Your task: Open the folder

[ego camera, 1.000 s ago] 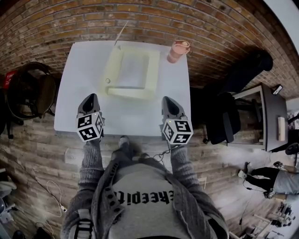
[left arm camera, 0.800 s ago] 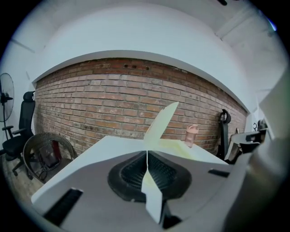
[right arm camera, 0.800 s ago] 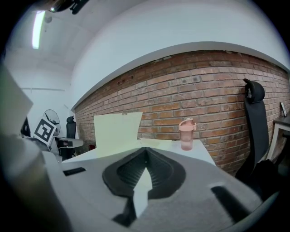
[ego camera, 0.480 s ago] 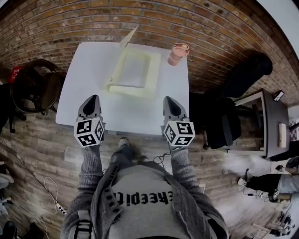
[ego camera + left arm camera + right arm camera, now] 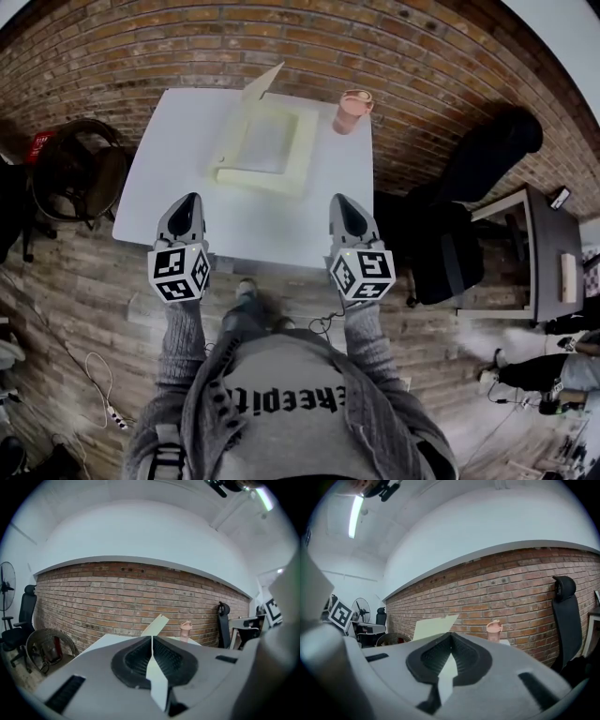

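Observation:
The pale yellow folder lies open on the far half of the white table. Its cover stands up tilted at the back left edge. That raised cover also shows past the jaws in the left gripper view, and the same cover shows in the right gripper view. My left gripper is at the table's front edge, shut and empty, well short of the folder. My right gripper is level with it on the right, also shut with nothing held.
A pink bottle stands at the table's far right corner, beside the folder. A round wicker chair is left of the table. A black office chair and a desk are on the right. A brick wall runs behind.
Both grippers have drawn back a little toward the table's front edge. The folder's cover now shows more of its face, standing up tilted at the back.

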The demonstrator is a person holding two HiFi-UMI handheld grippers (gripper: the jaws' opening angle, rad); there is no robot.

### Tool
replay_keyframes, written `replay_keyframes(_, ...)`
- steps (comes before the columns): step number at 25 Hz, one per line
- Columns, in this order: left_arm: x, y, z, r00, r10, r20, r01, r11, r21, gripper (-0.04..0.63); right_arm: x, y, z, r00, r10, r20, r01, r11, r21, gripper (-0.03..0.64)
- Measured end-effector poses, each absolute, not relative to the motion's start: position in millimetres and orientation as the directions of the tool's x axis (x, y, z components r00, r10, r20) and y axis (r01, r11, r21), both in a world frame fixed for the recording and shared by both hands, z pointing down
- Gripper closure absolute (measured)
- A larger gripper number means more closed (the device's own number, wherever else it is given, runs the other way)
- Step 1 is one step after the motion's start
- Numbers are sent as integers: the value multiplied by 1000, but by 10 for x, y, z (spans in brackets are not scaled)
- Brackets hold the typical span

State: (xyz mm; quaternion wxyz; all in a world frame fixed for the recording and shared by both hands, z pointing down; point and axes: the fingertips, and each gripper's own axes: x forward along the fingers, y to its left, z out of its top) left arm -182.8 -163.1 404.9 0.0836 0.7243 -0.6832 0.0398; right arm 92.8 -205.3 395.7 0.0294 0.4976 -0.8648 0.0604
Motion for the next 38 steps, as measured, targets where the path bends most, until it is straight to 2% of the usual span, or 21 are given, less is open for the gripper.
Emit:
replay_keyframes(22,-1345,-1088,3603,71,-995,63,-997,-69,34,581,1283,-1559,3527,-523,-853,-1,-852,523,-19,614)
replay_keyframes(38,-1214,-1042,3534,81,-996,42,-997,-82,-9,581,1376,-1523,3472,-525,-851,-22,-850,526,-29,614)
